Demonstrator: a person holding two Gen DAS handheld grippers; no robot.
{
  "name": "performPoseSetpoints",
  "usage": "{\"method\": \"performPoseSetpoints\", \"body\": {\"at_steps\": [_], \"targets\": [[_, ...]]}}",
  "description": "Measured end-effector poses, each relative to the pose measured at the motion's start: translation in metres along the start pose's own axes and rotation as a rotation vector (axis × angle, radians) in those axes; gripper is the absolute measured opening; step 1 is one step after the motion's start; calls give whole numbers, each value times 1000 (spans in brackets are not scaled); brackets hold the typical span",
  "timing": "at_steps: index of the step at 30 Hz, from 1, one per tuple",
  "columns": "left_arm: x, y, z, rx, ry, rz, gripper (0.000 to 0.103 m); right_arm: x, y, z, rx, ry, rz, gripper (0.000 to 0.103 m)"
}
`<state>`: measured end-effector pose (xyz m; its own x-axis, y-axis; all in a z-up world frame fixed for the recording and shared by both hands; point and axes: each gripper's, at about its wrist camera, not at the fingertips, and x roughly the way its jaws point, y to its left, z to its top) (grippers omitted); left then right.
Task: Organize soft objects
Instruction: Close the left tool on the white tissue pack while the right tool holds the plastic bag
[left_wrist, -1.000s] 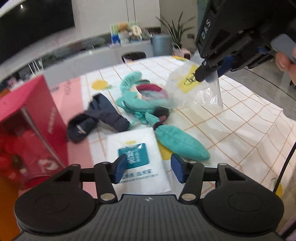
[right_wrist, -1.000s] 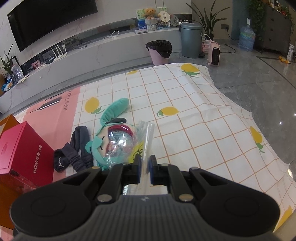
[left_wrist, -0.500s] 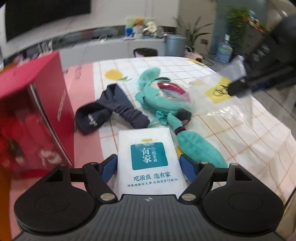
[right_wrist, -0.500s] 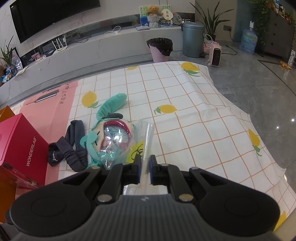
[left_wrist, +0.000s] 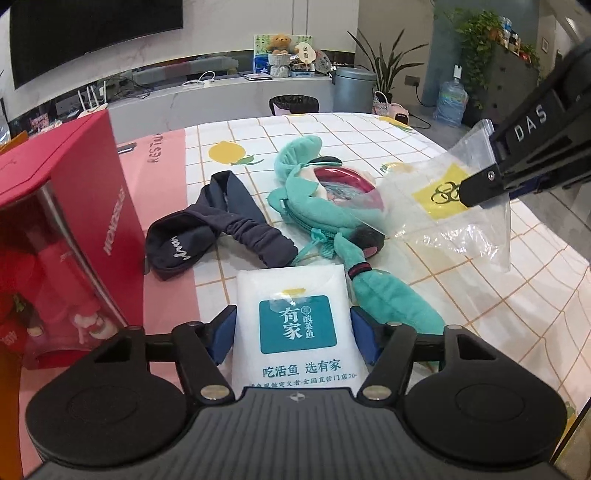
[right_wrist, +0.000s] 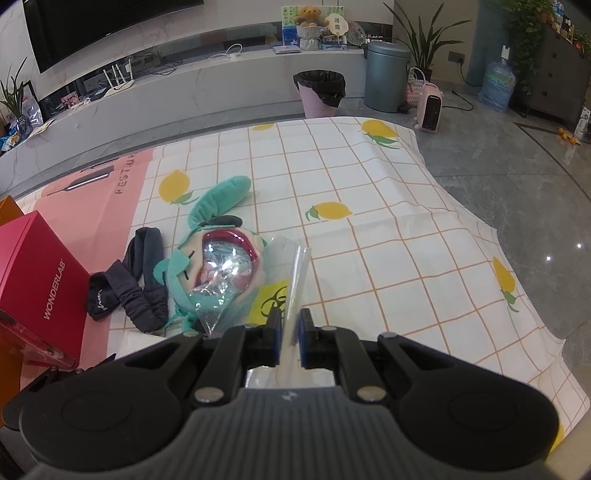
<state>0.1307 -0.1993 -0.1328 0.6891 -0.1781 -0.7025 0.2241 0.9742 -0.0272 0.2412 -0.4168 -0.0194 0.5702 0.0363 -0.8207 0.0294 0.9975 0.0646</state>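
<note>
A white tissue pack (left_wrist: 295, 317) with a teal label lies on the table between the fingers of my left gripper (left_wrist: 293, 332). Its jaws are closing and the blue pads touch the pack's two sides. My right gripper (right_wrist: 289, 336), also seen as a black tool (left_wrist: 476, 192) at the right of the left wrist view, is shut on the edge of a clear plastic bag (right_wrist: 273, 291) with a yellow label. The bag (left_wrist: 454, 221) drapes over the head of a teal plush doll (left_wrist: 314, 206) lying on the cloth. A dark headband (left_wrist: 221, 229) lies left of the doll.
A red box (left_wrist: 74, 206) stands at the table's left side, close to the headband (right_wrist: 140, 291). The checked lemon tablecloth (right_wrist: 388, 258) spreads to the right, and its edge drops to the grey floor. A pink bin (right_wrist: 319, 92) and a grey bin stand beyond the table.
My left gripper swung left and drew in over the tissue pack; its jaws widened, then narrowed onto the pack's sides. The right gripper keeps holding the bag in the same place.
</note>
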Motion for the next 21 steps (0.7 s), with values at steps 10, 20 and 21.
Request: {"method": "performPoseSetpoints", "body": {"at_steps": [10, 20, 21], "targets": [[-25, 19, 8, -71, -61, 6, 72, 0, 5, 0, -21, -2, -6, 7], [-58, 27, 27, -95, -114, -19, 71, -10, 15, 0, -46, -29, -11, 7], [-59, 28, 31, -99, -114, -23, 71, -12, 16, 1, -44, -37, -4, 7]]}}
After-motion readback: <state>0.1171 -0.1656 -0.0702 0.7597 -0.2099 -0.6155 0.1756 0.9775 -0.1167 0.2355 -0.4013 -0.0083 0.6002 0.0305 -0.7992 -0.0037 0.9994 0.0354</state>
